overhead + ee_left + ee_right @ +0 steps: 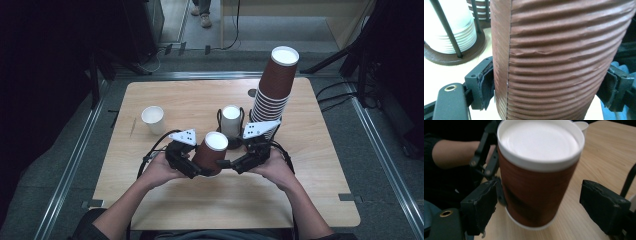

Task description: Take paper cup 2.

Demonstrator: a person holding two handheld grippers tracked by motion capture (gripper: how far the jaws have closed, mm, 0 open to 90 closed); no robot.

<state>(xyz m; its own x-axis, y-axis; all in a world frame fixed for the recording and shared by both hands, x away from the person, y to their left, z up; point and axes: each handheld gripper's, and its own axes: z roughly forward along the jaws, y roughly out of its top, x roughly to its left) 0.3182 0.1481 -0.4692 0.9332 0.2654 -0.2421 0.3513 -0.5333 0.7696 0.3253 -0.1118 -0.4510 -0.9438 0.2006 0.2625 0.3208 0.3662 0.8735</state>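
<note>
High view: the brown cup [212, 152] sits tilted over the table's [165, 200] near middle, pinched by the left gripper [197, 170]; the right gripper [227, 163] stands just beside it, with bare wood toward the near edge. Left gripper view: both pads press the cup's [559, 62] ribbed wall. Right gripper view: the jaws are spread, with a gap on the right of the cup [536, 187].
</note>
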